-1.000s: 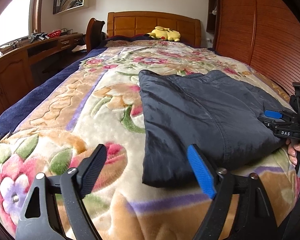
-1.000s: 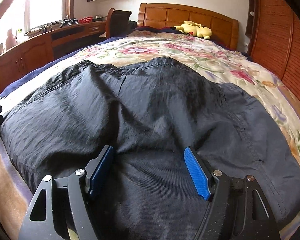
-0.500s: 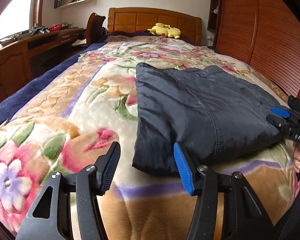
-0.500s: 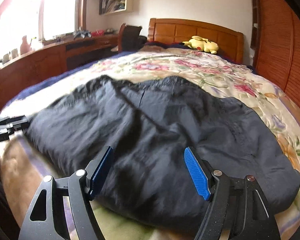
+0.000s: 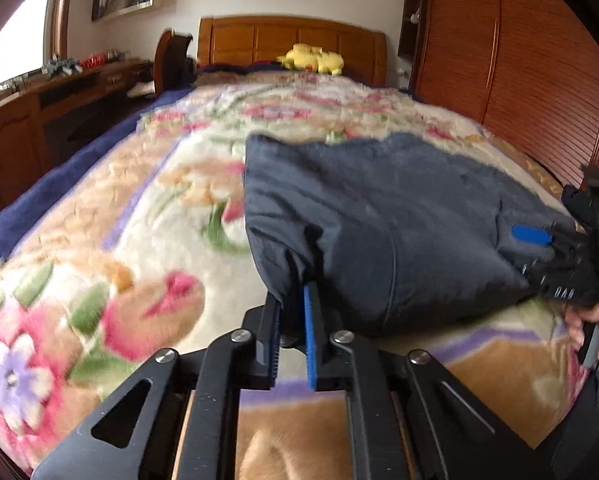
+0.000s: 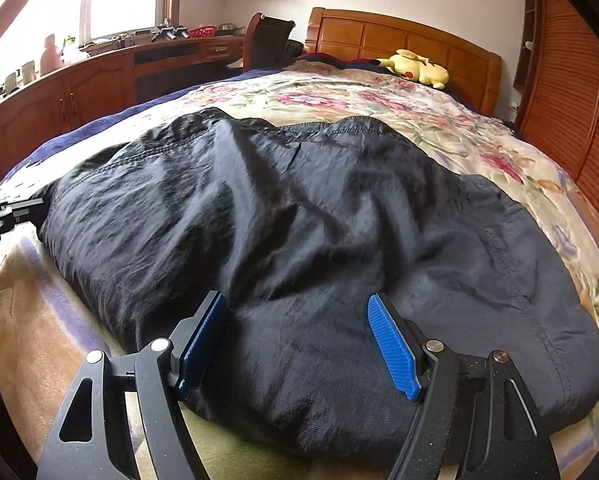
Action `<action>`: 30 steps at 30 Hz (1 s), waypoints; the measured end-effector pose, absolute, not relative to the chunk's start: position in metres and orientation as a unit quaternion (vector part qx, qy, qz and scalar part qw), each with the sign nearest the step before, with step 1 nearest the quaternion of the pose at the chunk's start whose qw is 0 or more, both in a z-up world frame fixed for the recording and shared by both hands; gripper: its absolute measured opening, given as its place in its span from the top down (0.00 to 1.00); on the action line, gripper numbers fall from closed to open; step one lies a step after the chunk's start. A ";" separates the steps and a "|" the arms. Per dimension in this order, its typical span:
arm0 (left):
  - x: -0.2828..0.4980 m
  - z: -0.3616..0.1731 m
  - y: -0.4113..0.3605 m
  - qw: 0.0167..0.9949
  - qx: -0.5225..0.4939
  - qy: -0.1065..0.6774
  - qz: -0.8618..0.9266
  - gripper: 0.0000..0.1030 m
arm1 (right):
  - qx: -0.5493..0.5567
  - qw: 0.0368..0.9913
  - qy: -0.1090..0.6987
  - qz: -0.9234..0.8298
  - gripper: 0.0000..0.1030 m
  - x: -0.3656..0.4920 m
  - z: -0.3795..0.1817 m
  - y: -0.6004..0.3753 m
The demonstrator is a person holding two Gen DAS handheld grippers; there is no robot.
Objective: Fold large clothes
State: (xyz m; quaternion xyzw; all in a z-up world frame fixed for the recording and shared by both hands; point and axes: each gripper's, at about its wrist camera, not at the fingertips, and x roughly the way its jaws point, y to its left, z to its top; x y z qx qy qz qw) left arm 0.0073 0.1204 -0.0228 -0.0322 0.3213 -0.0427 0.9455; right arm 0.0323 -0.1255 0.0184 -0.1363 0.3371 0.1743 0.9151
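- The jacket (image 6: 319, 216) is dark, thin cloth with a slight sheen, crinkled.
- The blanket (image 5: 99, 240) is plush, fuzzy, flowered.
- The headboard (image 6: 403, 40) is glossy wood.

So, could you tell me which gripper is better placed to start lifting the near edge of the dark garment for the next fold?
The left gripper: its jaws are closing on the near corner of the dark garment. The right gripper is open, its pads apart over the fabric.
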 end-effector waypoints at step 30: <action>0.074 0.117 -0.178 0.944 0.120 0.207 -0.226 0.95 | -0.063 0.962 0.262 0.036 0.27 -0.037 0.050 -0.314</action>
